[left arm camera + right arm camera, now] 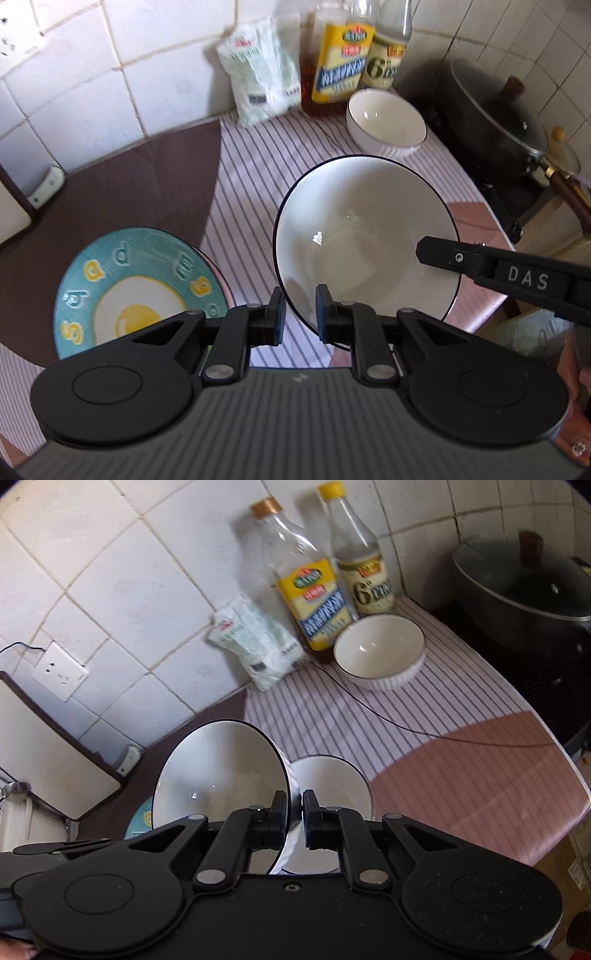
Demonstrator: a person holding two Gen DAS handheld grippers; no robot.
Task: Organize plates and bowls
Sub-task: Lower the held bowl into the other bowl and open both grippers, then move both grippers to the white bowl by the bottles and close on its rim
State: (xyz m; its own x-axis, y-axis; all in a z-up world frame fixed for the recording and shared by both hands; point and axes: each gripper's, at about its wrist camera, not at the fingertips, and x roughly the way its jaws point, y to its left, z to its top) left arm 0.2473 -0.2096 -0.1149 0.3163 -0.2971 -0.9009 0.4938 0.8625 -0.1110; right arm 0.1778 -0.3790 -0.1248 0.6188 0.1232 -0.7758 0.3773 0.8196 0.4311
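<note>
Black fingers of the right hand-held gripper (294, 818) are closed on the rim of a tilted white bowl (221, 775), lifted above the table (480, 768). Just beside and below it sits a second white bowl (332, 786). The left hand-held gripper (300, 314) has its fingers partly open on either side of the near rim of a big white bowl (365, 236); whether they touch it I cannot tell. Left of that lies a teal plate (140, 288) with a fried-egg picture. Farther back on the striped cloth (258, 173) stands a small ribbed bowl (386, 120), then two bottles (314, 590) and a white packet (255, 642) against the tiled wall. A lidded black pot (524, 590) sits to the right.
</note>
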